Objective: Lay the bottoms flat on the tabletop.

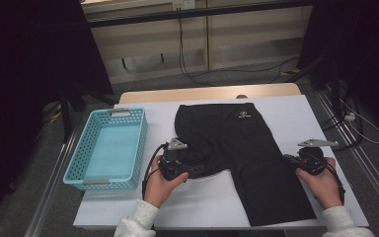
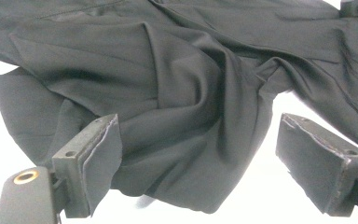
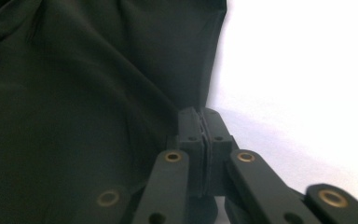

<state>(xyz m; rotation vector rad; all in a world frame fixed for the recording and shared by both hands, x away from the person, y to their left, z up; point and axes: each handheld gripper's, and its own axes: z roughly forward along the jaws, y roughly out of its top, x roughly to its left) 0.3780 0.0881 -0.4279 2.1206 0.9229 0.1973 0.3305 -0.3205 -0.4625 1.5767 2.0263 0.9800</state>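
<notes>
A pair of black shorts [image 1: 246,148] lies on the white table cover [image 1: 296,113], waistband at the far end. Its left leg is bunched up; the right leg lies flat toward me. My left gripper [image 1: 193,171] rests at the bunched leg, jaws open. In the left gripper view the crumpled cloth [image 2: 168,84] sits between the wide-apart pads [image 2: 95,158] without being pressed. My right gripper [image 1: 289,159] is at the outer edge of the flat leg. In the right gripper view its jaws [image 3: 200,116] are shut, tips right at the cloth's edge [image 3: 74,93].
A turquoise plastic basket [image 1: 81,148] stands at the left of the table, with nothing in it. Bare white cover lies right of the shorts and along the near edge. Cables run over the floor beyond the table and at the right.
</notes>
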